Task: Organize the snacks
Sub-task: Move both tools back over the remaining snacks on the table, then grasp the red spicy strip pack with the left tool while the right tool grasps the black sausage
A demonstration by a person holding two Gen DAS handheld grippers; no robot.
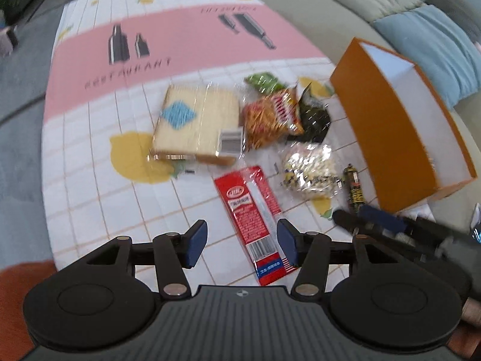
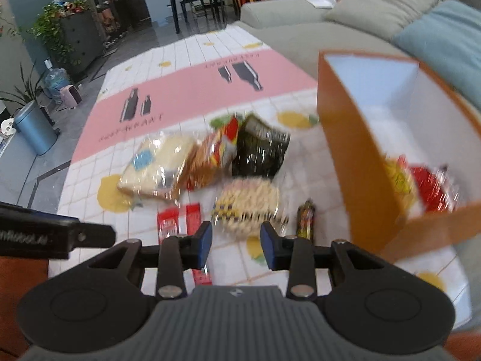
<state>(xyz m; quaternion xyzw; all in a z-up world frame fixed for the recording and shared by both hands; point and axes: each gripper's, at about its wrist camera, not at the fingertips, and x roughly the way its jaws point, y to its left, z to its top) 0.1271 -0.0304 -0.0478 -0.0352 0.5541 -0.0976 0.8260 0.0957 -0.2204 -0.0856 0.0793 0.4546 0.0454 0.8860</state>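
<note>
Snacks lie on a tiled tablecloth [image 1: 99,156]. My left gripper [image 1: 242,245] is open and empty above the near end of a red flat packet [image 1: 252,213]. Beyond it lie wrapped bread [image 1: 198,123], an orange chip bag [image 1: 270,117], a black bag [image 1: 314,114], a clear bag of pale candies [image 1: 312,171] and a small dark stick [image 1: 354,188]. My right gripper [image 2: 236,246] is open and empty just before the candy bag [image 2: 249,204]. An orange box [image 2: 360,156] at the right holds red and yellow packets [image 2: 427,189].
A grey sofa [image 2: 300,21] with cushions runs along the far right of the table. The orange box also shows in the left wrist view [image 1: 396,138], with the right gripper [image 1: 378,221] low beside it. Floor, a blue bin [image 2: 33,129] and plants lie left.
</note>
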